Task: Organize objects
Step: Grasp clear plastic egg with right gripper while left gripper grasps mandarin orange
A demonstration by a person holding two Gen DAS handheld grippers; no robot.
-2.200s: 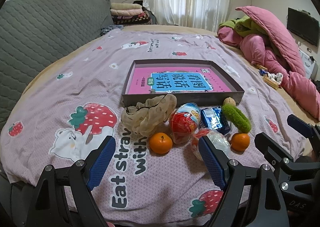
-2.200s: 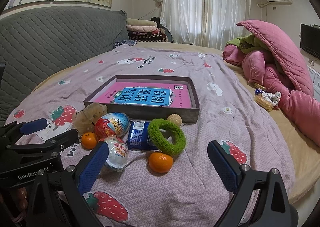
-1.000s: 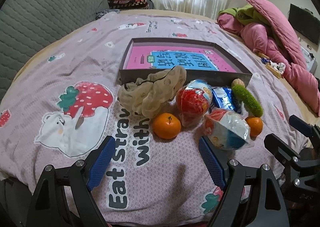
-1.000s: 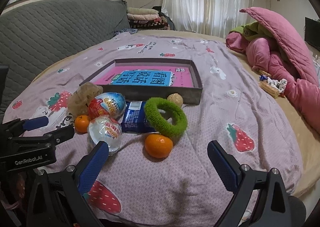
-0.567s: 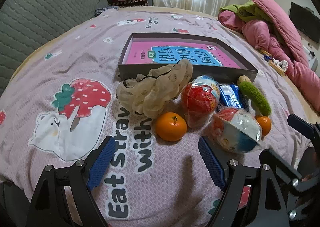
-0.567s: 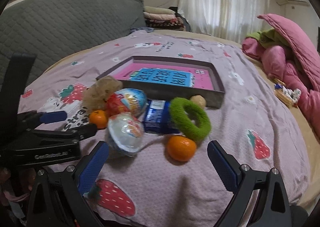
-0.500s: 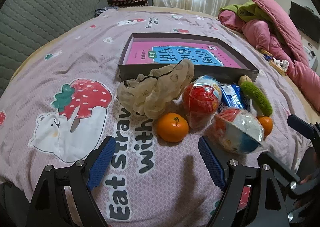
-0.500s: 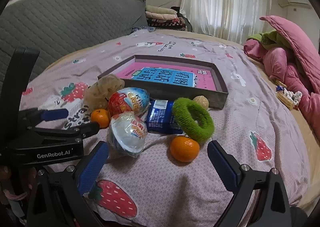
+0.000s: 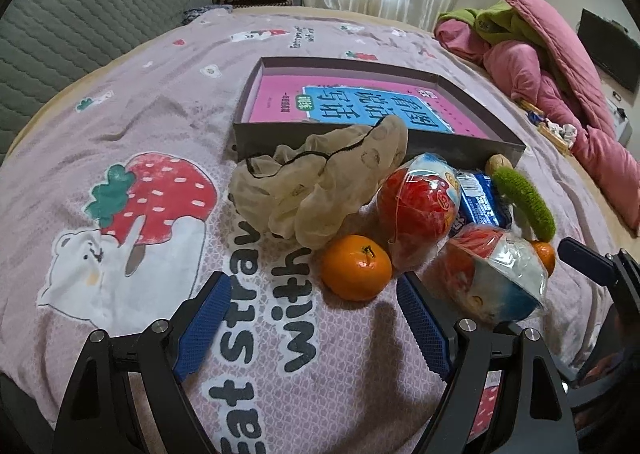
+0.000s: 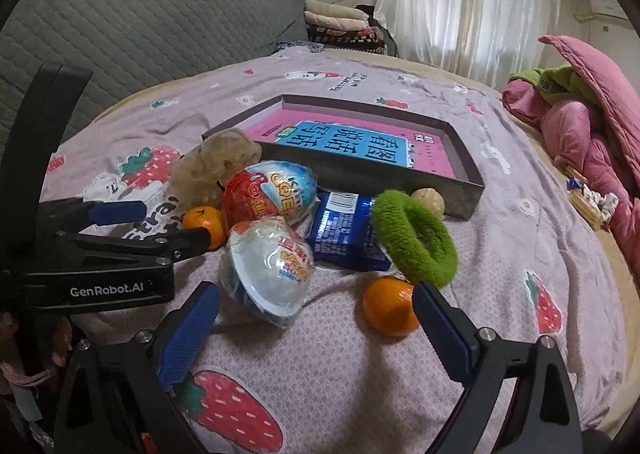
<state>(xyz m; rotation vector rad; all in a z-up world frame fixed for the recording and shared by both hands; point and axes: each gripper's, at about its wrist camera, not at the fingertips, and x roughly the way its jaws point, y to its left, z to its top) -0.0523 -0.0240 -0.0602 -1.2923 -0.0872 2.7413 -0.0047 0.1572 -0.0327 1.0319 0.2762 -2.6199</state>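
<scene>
Tangerine lies just ahead of left gripper, jaws spread; right gripper likewise spread

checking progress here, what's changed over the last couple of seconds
Both open grippers moved in toward the pile: the left gripper toward the near tangerine, the right gripper toward the other tangerine. Nothing was grasped or released, and no item shifted.
</scene>
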